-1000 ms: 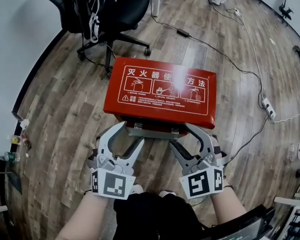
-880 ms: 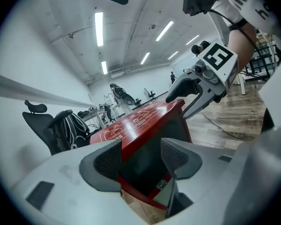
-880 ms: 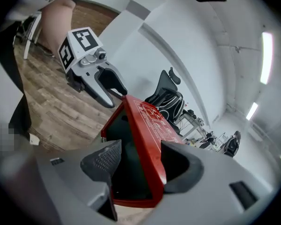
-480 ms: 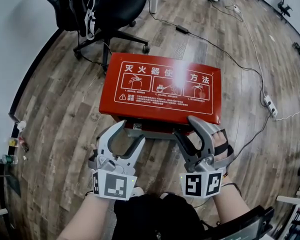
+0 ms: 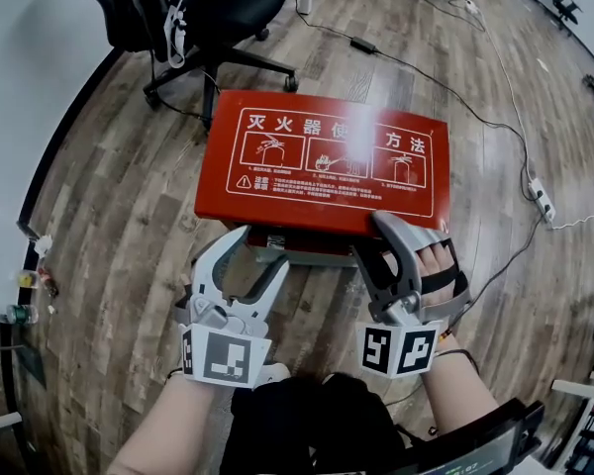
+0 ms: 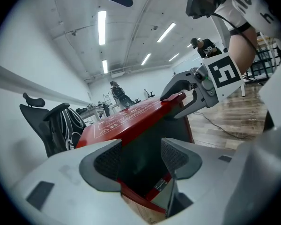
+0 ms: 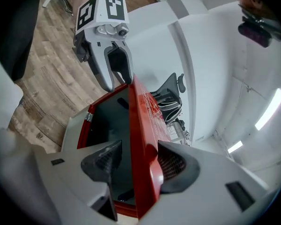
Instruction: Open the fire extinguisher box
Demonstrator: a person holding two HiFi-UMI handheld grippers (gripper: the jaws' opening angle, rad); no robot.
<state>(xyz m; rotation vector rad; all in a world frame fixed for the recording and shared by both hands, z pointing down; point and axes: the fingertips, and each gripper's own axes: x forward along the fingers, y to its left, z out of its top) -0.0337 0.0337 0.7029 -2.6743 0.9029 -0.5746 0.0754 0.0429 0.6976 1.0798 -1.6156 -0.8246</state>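
Note:
The red fire extinguisher box lies on the wooden floor, its lid (image 5: 322, 161) with white instruction print raised at the front edge. My right gripper (image 5: 373, 237) is open and straddles that edge near the right corner, one jaw above and one below. In the right gripper view the lid (image 7: 143, 125) passes between the pads of the right gripper (image 7: 140, 165), touching the right pad. My left gripper (image 5: 260, 248) stands open just below the lid's front edge. The left gripper (image 6: 140, 161) faces the dark inside of the box (image 6: 140, 144) and holds nothing.
A black office chair (image 5: 198, 8) stands just behind the box. Cables and a power strip (image 5: 542, 198) run across the floor at the right. A white wall curves along the left, with small bottles (image 5: 30, 280) at its foot.
The lid's front edge has risen, and the right gripper has moved up and forward with it. The left gripper has barely moved.

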